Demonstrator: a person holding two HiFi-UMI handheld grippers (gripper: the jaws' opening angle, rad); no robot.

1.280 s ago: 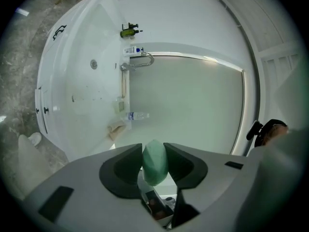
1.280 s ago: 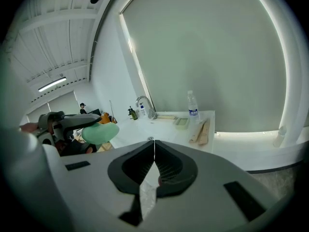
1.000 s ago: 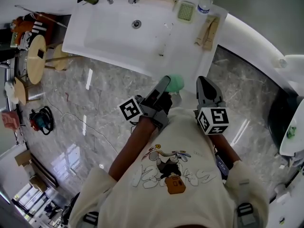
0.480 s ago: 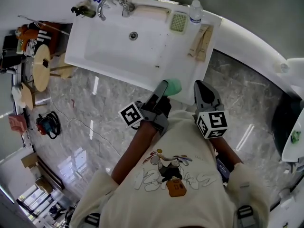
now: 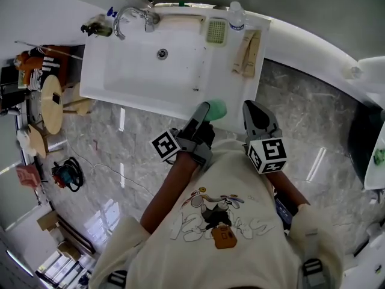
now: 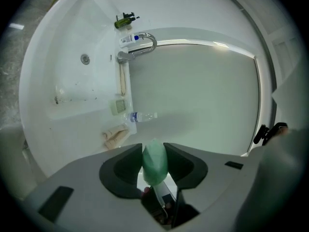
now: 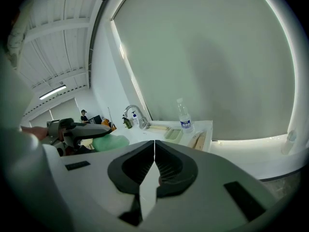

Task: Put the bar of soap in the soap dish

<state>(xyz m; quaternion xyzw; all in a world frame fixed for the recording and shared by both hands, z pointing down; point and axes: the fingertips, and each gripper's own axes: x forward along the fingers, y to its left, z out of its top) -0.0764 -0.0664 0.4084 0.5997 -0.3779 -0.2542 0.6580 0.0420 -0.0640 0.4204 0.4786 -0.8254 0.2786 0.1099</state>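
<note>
Left gripper (image 6: 154, 152): its jaws are clamped on the bar of soap, one pad on each broad face, with only the soap's thickness between them.
Bar of soap (image 6: 154, 162): pale green, standing on edge between the left jaws, with its rounded end poking out past the tips. In the head view it hangs over the near edge of the sink top, right of the basin.
Right gripper (image 7: 154, 142): its jaws are pressed together with nothing between them. It is held just right of the left gripper, at the near edge of the sink top.
Soap dish (image 5: 216, 31): light green and slotted, empty, on the far side of the sink top, right of the basin. It is well apart from the soap.
Water bottle (image 5: 236, 16): clear, upright, just right of the soap dish at the far edge.
Folded cloth (image 5: 246, 44): beige, lying on the sink top right of the basin, nearer than the bottle.
Sink (image 5: 135, 71): white, rectangular, with the drain towards the far side.
Tap (image 5: 131, 14): chrome, curved, at the far left of the basin.
Pump bottle (image 5: 96, 26): dark green, left of the tap.
Floor (image 5: 120, 137): grey marble, glossy.
Stools (image 5: 53, 98): round wooden tops, far left of the sink.
</note>
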